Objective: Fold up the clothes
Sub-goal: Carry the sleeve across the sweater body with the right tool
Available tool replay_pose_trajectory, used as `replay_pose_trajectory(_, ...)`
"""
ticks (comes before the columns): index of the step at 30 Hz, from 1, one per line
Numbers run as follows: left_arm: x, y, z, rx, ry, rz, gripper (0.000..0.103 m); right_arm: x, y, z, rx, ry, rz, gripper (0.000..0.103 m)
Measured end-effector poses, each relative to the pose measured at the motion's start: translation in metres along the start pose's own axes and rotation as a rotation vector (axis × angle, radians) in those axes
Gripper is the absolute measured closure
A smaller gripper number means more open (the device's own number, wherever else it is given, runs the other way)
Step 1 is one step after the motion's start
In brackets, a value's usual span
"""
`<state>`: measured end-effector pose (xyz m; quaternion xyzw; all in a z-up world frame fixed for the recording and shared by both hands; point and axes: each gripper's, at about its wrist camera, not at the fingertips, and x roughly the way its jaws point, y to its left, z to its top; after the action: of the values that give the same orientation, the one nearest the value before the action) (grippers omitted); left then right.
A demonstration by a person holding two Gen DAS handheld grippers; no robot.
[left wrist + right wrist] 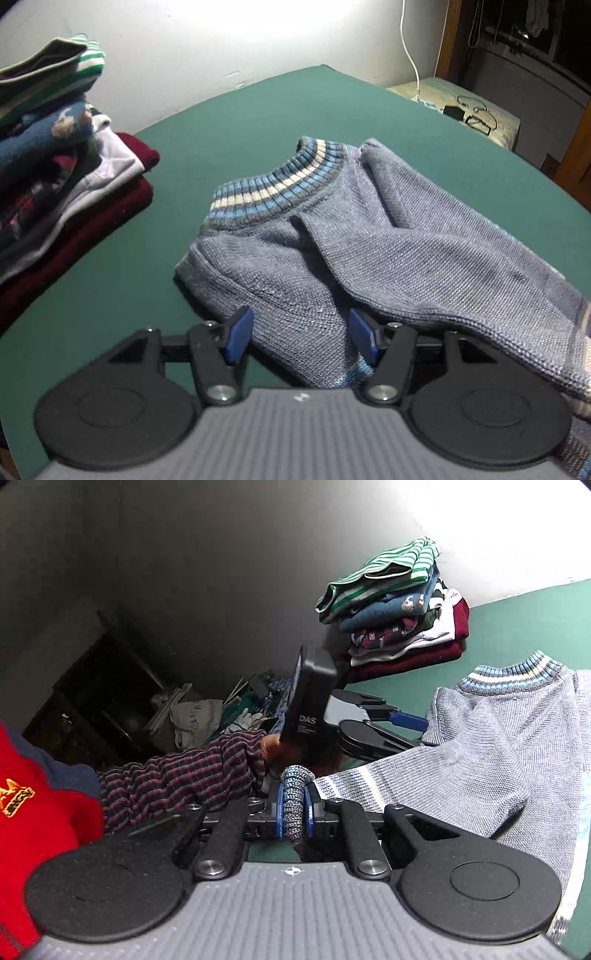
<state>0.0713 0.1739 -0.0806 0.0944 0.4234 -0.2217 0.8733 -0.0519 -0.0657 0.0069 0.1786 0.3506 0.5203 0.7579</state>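
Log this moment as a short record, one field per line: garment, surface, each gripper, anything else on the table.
garment: grey-blue knitted sweater with a blue-and-cream striped ribbed collar, lying partly folded
surface: green cloth-covered table
left gripper: open, blue fingers straddling the sweater's near edge
right gripper: shut on a bunched edge of the sweater
other: pile of folded clothes, green-and-white striped top uppermost, dark red knit at the bottom, beside the sweater and apart from it
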Motion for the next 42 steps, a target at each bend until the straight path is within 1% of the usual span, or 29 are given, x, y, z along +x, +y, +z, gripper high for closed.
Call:
replay_pose_trajectory(2, -0.005, -0.001, -0.002, -0.004, 0.0, -0.006, 0.042, -0.001, 0.0, -0.002, 0.011, -0.006, 0.012, 0.091)
replay_pose_trajectory(6, -0.01, -0.002, -0.007, 0.003, 0.004, 0.008, 0.042, -0.001, 0.002, -0.008, 0.022, 0.017, 0.043, 0.09)
replay_pose_trajectory(10, -0.012, 0.0, -0.013, -0.013, 0.014, 0.018, 0.04, 0.001, 0.002, -0.02, 0.015, 0.071, 0.025, 0.09)
replay_pose_trajectory(13, -0.011, -0.003, -0.016, -0.005, 0.029, 0.029, 0.039, 0.005, -0.001, -0.03, 0.012, 0.122, 0.003, 0.09)
replay_pose_trajectory(15, -0.012, -0.006, -0.019, -0.004, 0.032, 0.029, 0.036, 0.005, -0.003, -0.036, 0.018, 0.141, 0.008, 0.09)
replay_pose_trajectory(22, -0.02, -0.014, -0.023, -0.015, 0.021, 0.01, 0.036, -0.003, -0.012, -0.045, 0.079, 0.119, 0.037, 0.09)
replay_pose_trajectory(24, -0.022, -0.017, -0.024, -0.009, 0.019, 0.018, 0.036, 0.002, -0.01, -0.051, 0.048, 0.15, 0.023, 0.09)
replay_pose_trajectory(29, -0.028, -0.02, -0.025, 0.01, 0.021, 0.051, 0.036, 0.026, -0.007, -0.078, -0.035, 0.282, -0.022, 0.09)
replay_pose_trajectory(34, -0.03, -0.026, -0.021, 0.002, 0.011, 0.038, 0.036, 0.045, 0.0, -0.099, -0.146, 0.385, -0.056, 0.09)
replay_pose_trajectory(39, -0.023, -0.031, -0.015, -0.011, 0.01, 0.025, 0.036, 0.049, 0.006, -0.109, -0.229, 0.436, -0.089, 0.09)
replay_pose_trajectory(41, -0.018, -0.032, -0.013, -0.017, 0.018, 0.018, 0.036, 0.05, 0.009, -0.113, -0.261, 0.456, -0.101, 0.088)
replay_pose_trajectory(42, -0.014, -0.032, -0.011, -0.022, 0.021, 0.013, 0.036, 0.047, 0.01, -0.111, -0.264, 0.439, -0.105, 0.087)
